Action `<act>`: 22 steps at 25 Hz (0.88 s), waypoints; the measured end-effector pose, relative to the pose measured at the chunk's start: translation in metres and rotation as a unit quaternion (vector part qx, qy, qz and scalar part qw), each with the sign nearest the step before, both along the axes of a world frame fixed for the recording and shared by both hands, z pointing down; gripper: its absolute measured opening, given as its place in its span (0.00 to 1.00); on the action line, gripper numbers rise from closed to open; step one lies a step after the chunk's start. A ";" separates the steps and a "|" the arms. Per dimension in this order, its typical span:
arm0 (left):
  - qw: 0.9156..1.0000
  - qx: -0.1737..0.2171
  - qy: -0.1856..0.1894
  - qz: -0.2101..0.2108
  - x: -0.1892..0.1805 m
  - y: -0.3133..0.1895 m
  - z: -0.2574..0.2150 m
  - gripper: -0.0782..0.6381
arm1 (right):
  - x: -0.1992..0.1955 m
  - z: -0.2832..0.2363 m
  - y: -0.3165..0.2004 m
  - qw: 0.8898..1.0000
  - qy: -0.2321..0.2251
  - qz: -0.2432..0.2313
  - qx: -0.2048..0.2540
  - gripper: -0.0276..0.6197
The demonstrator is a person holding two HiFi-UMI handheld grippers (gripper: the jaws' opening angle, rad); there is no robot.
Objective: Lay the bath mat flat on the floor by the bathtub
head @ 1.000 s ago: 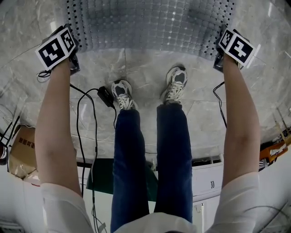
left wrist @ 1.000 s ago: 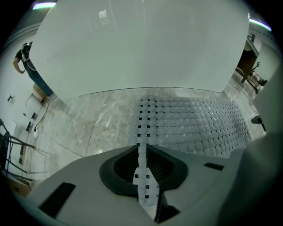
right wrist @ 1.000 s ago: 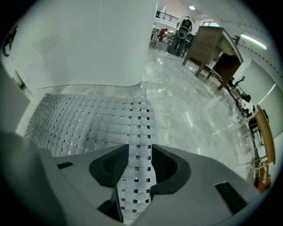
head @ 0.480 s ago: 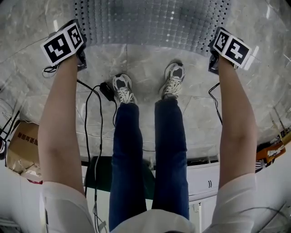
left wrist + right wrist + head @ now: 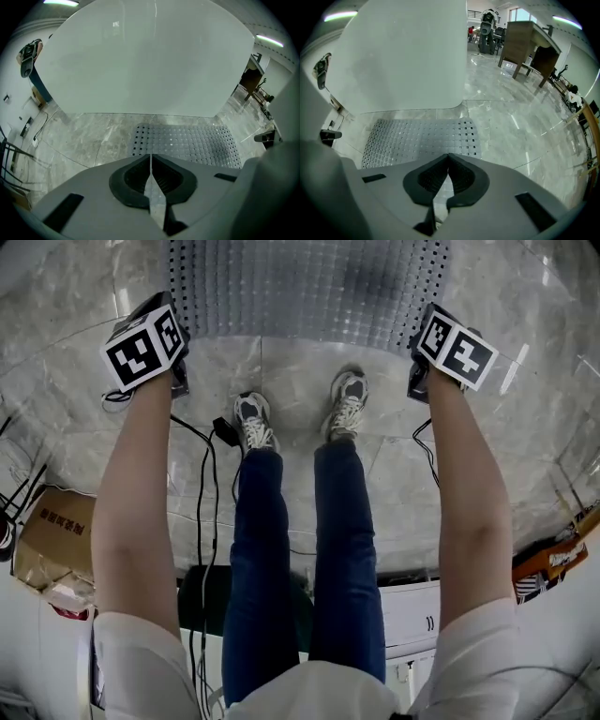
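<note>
The grey perforated bath mat (image 5: 305, 287) lies flat on the marble floor, just ahead of the person's shoes (image 5: 251, 423). In the left gripper view the bath mat (image 5: 187, 143) stretches along the foot of the white bathtub (image 5: 145, 61). The right gripper view shows the bath mat (image 5: 417, 136) beside the same bathtub (image 5: 403, 61). My left gripper (image 5: 176, 379) hovers by the mat's near left corner, and its jaws (image 5: 150, 164) are shut with nothing in them. My right gripper (image 5: 417, 381) hovers by the near right corner, its jaws (image 5: 448, 161) shut and empty.
A black cable and adapter (image 5: 223, 432) trail on the floor by the left shoe. A cardboard box (image 5: 47, 540) sits at the left, and a white cabinet (image 5: 412, 615) stands behind the legs. A wooden desk (image 5: 525, 42) stands far off to the right.
Both grippers have drawn inward and come up off the mat's near corners. The head camera has risen, and the mat has stayed where it lay.
</note>
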State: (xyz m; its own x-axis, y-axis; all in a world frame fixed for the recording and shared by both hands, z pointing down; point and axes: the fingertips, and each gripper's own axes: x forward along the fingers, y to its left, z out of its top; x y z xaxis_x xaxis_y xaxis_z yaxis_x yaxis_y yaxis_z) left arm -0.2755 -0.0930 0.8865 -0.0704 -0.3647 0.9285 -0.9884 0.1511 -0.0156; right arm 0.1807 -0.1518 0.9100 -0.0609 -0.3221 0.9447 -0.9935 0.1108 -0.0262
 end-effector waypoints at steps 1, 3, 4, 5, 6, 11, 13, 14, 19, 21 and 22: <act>1.000 0.000 0.001 -0.001 0.002 0.001 -0.007 0.17 | -0.002 -0.007 0.002 1.000 -0.004 0.001 -0.001 0.09; 1.000 0.003 0.005 0.000 0.007 0.001 -0.020 0.17 | -0.006 -0.021 0.003 1.000 -0.011 0.001 -0.003 0.09; 1.000 0.005 0.007 0.003 0.010 0.000 -0.027 0.17 | -0.008 -0.028 0.004 1.000 -0.013 0.001 -0.004 0.09; 1.000 0.005 0.007 0.008 0.012 0.001 -0.034 0.17 | -0.010 -0.035 0.005 1.000 -0.016 0.000 -0.007 0.09; 1.000 0.003 0.005 0.014 0.014 0.002 -0.041 0.17 | -0.012 -0.041 0.007 1.000 -0.018 -0.001 -0.010 0.09; 1.000 0.016 0.009 0.010 0.023 -0.005 -0.082 0.17 | -0.022 -0.080 0.006 1.000 -0.029 -0.006 -0.006 0.09; 0.999 0.026 0.012 0.015 0.030 -0.008 -0.103 0.17 | -0.024 -0.098 0.008 0.999 -0.037 0.005 -0.005 0.09; 0.999 0.029 0.013 0.020 0.034 -0.009 -0.112 0.17 | -0.025 -0.108 0.010 0.999 -0.042 0.011 -0.006 0.09; 0.998 0.045 0.028 0.044 0.057 -0.015 -0.154 0.17 | -0.036 -0.154 0.013 0.998 -0.056 0.002 0.004 0.09; 0.997 0.055 0.033 0.050 0.062 -0.019 -0.174 0.17 | -0.040 -0.174 0.012 0.998 -0.059 -0.001 0.012 0.09; 0.996 0.058 0.035 0.053 0.063 -0.020 -0.185 0.17 | -0.040 -0.185 0.012 0.998 -0.060 -0.002 0.015 0.09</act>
